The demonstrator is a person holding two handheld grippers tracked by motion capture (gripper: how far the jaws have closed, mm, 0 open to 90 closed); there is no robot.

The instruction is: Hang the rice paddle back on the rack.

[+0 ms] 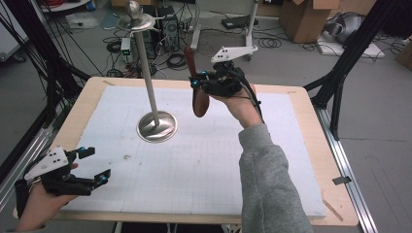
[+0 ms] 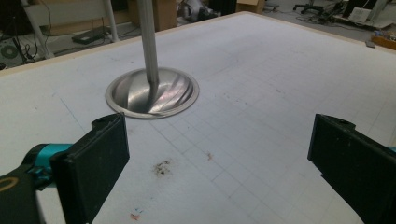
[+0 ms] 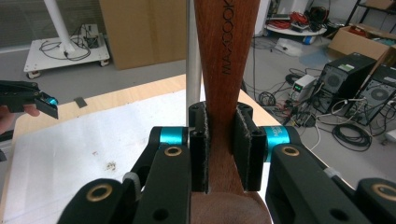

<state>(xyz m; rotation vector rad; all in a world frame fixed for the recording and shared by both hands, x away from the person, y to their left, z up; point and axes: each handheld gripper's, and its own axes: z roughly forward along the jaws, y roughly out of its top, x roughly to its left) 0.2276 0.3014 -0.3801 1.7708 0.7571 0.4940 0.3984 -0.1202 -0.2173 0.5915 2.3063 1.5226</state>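
We hold the spoon [image 1: 199, 99] clenched by its handle in the right gripper [image 1: 206, 82], above the tabletop's far edge beside the stand [image 1: 156, 127]. Left gripper [image 1: 94, 167] hangs released. We should lift steadily, aligning the handle's end with the stand's top.

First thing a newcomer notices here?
Probably the right gripper, raised above the far side of the white mat, its jaws clamped on a brown wooden utensil that stands roughly upright. Next, the tall steel stand, a round base with a thin pole, left of it on the mat. The left gripper hovers open at the near left corner.
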